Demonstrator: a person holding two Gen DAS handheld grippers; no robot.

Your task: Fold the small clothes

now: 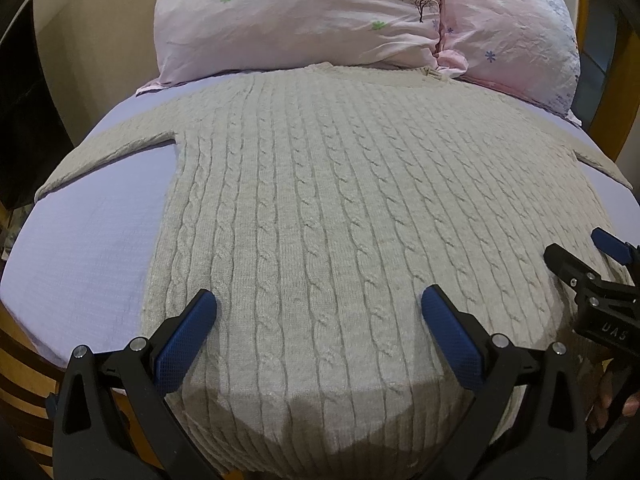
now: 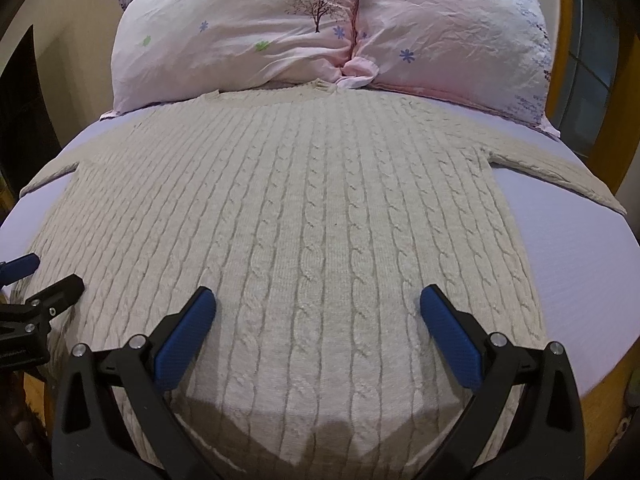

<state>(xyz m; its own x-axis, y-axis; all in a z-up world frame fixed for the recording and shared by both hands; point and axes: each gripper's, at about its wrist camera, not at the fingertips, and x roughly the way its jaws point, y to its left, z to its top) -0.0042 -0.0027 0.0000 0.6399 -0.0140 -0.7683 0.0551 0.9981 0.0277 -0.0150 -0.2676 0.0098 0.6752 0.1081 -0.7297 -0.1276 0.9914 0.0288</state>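
A beige cable-knit sweater (image 1: 320, 208) lies flat on the lavender bed sheet (image 1: 92, 248), collar toward the pillows, both sleeves spread out to the sides. It also fills the right wrist view (image 2: 304, 216). My left gripper (image 1: 318, 308) is open and empty, just above the sweater's lower left part near the hem. My right gripper (image 2: 318, 306) is open and empty above the lower right part near the hem. The right gripper also shows at the right edge of the left wrist view (image 1: 580, 256), and the left gripper at the left edge of the right wrist view (image 2: 44, 276).
Two pink flowered pillows (image 1: 296, 16) (image 2: 452, 28) lean at the head of the bed, touching the collar. A wooden bed frame (image 2: 600, 408) runs along the near edge and the right side. A cream wall (image 1: 92, 40) is at the left.
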